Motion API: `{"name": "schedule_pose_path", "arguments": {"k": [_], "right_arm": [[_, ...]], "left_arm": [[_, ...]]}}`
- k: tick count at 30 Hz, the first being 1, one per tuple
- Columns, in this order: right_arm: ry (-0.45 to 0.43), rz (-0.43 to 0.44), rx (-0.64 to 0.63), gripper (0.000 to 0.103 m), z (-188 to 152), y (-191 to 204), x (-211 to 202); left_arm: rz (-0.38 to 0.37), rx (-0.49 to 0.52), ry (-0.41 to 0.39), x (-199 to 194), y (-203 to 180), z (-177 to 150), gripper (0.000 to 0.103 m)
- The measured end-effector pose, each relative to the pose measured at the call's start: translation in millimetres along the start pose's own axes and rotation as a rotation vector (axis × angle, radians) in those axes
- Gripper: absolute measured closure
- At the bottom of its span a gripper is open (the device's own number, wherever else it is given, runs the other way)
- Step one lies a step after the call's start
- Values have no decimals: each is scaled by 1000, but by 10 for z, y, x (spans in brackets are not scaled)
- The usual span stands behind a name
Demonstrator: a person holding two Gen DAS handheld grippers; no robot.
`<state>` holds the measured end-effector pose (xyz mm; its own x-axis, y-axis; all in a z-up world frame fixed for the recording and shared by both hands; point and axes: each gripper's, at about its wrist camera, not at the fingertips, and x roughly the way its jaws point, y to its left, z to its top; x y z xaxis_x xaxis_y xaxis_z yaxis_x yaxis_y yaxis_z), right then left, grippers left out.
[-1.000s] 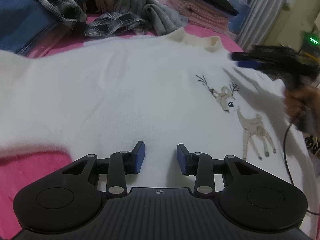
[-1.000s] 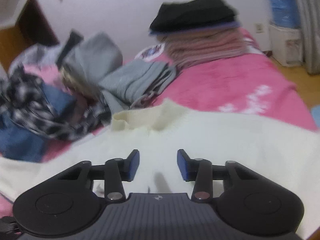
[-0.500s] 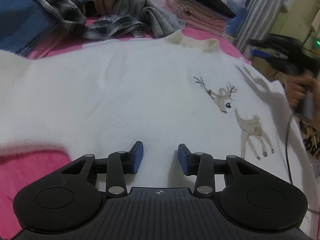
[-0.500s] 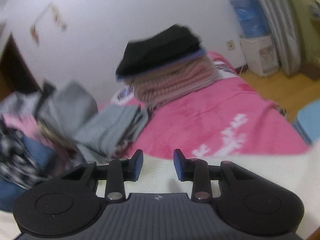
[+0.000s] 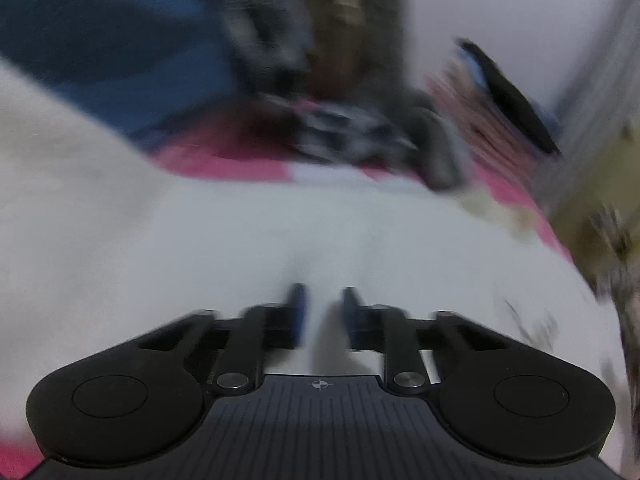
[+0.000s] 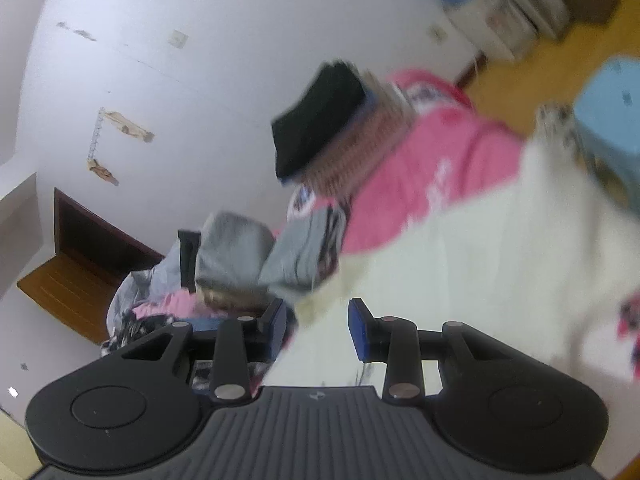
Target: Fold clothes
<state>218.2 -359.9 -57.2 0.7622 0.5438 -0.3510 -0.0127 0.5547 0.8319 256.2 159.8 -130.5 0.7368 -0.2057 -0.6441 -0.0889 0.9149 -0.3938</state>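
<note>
A wooden door (image 6: pixel 86 240) stands at the left under a white wall (image 6: pixel 192 40) with paper scraps (image 6: pixel 120 128), while a light blue stool (image 6: pixel 612 116) sits on the wooden floor (image 6: pixel 520 80) off the bed's right edge.

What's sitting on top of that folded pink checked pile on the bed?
A folded black garment lies on top of the pink checked pile, with a thin blue layer just beneath it. Anything further down inside the pile is covered, and so is the pink bedspread under it.
</note>
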Motion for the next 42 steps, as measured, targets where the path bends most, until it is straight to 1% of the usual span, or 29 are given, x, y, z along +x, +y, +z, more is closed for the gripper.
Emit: {"name": "schedule_pose_path", "arguments": {"k": [1, 3, 5, 6, 7, 8, 10, 11, 12, 15, 19, 20, 21, 22, 25, 27, 29, 30, 32, 33, 36, 38, 40, 42], "right_arm": [[10, -5, -2, 66, -49, -5, -12], [27, -16, 0, 66, -100, -27, -4], [40, -24, 11, 66, -127, -56, -2], [41, -23, 15, 66, -150, -65, -20], [42, -22, 15, 66, -159, -68, -28], [43, -21, 15, 66, -162, -70, -32], [54, -15, 8, 66, -179, -71, -15], [62, -15, 4, 66, -181, -62, 1], [70, -16, 2, 66, -189, -62, 22], [96, -18, 12, 66, -230, -87, 95], [123, -28, 23, 66, -286, -139, 164], [126, -31, 28, 66, -294, -159, 176], [128, -35, 35, 66, -301, -181, 187], [130, -39, 41, 66, -308, -202, 198], [132, -32, 59, 66, -327, -254, 237], [139, -23, 62, 66, -341, -272, 264], [149, -18, 64, 66, -356, -296, 300], [155, -16, 65, 66, -364, -308, 318], [164, -19, 70, 66, -380, -327, 366], [168, -21, 73, 66, -388, -336, 390], [181, -22, 73, 66, -410, -337, 448], [187, -22, 69, 66, -427, -321, 466], [187, -25, 69, 66, -434, -321, 452], [182, -33, 74, 66, -442, -325, 429]], "left_arm": [[17, -27, -10, 26, 81, 56, 97], [55, -42, -40, 29, 136, 145, 98], [87, -17, -49, 29, 91, 207, 98], [85, 18, -52, 3, 8, 199, 98], [81, 54, -55, -22, -78, 189, 91], [61, 111, -64, -39, -186, 165, 84], [24, 220, -69, -43, -406, 115, 82], [19, 258, -62, -11, -491, 92, 82], [19, 272, -49, 63, -550, 92, 82], [37, 226, -1, 363, -520, 146, 81], [69, 258, -31, 586, -571, 305, 80], [87, 252, -42, 603, -585, 361, 80], [98, 224, -49, 581, -575, 419, 80], [107, 196, -56, 551, -565, 474, 80], [82, 131, -42, 189, -521, 517, 78], [78, 158, -8, -97, -505, 376, 74], [85, 194, 19, -356, -474, 202, 73], [105, 211, 19, -426, -433, 116, 73], [141, 245, 10, -429, -362, 12, 73], [161, 257, 17, -369, -331, -4, 73], [188, 186, 33, -86, -194, 75, 73], [207, 191, -12, 59, -211, 169, 73], [230, 196, -39, 192, -245, 275, 73], [248, 181, -63, 309, -260, 387, 73]]}}
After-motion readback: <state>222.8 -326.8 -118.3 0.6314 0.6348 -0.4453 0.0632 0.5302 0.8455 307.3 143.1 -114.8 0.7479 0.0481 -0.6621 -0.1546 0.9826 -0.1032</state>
